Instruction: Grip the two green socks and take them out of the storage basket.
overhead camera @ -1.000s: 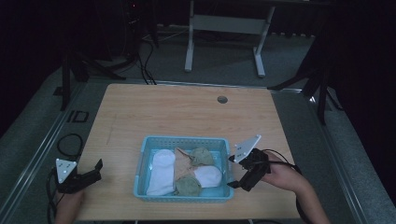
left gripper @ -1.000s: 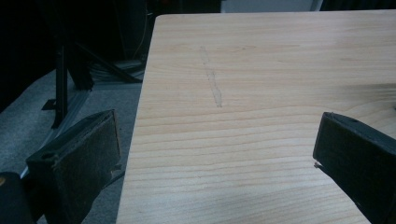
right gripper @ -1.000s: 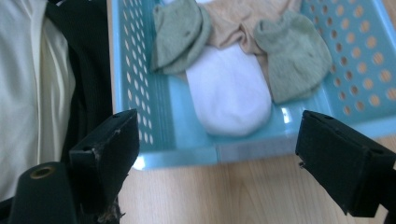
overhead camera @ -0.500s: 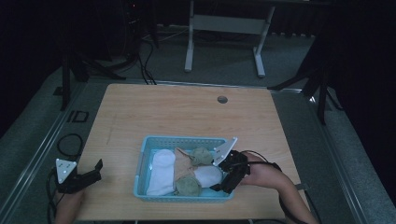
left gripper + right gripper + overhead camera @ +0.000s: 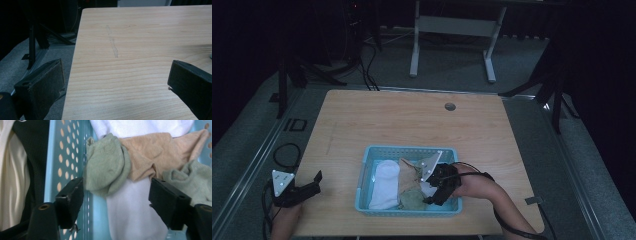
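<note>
A light blue perforated basket sits at the table's front middle and holds several socks. In the high view a white sock lies at its left, with a tan sock and a green sock beside it. My right gripper is down inside the basket's right half. In the right gripper view the right gripper is open, its jaws either side of a green sock and a white sock. My left gripper is open over the table's front left edge, with nothing between its jaws.
Behind the green sock lie a tan sock and a second green sock. The basket's wall is close to one jaw. The wooden table has a round grommet hole at the back. Cables lie on the floor at the left.
My right gripper has moved left from beside the basket's right wall into the basket, down over the socks. The left gripper has stayed put.
</note>
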`<action>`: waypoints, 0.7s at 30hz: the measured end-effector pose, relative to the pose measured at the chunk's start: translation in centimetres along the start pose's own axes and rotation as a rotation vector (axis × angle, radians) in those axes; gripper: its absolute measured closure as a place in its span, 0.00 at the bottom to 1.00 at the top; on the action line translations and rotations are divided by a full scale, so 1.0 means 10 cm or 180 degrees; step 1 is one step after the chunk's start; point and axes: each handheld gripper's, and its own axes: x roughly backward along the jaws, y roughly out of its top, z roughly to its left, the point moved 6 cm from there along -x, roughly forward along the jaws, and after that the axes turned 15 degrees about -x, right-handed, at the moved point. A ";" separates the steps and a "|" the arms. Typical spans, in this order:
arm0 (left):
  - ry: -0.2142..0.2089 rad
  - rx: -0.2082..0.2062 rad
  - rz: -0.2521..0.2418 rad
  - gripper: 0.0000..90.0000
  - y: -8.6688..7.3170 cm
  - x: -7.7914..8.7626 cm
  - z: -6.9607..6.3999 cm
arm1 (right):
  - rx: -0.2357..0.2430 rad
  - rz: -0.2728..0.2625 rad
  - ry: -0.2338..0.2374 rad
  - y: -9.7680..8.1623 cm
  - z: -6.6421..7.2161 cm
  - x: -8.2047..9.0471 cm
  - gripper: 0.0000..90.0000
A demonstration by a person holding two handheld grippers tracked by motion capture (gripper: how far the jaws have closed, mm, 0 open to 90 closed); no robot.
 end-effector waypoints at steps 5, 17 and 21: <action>-0.0004 -0.0009 -0.0002 0.00 0.00 0.00 0.00 | 0.0008 0.0061 -0.0004 0.05 0.00 -0.10 0.41; 0.0005 -0.0016 -0.0003 0.00 0.00 0.00 -0.01 | 0.0027 0.0272 0.0048 0.09 0.00 -0.31 0.52; 0.0004 -0.0020 -0.0005 0.00 0.00 0.00 -0.01 | 0.0063 0.0329 0.0048 0.09 0.01 -0.35 0.60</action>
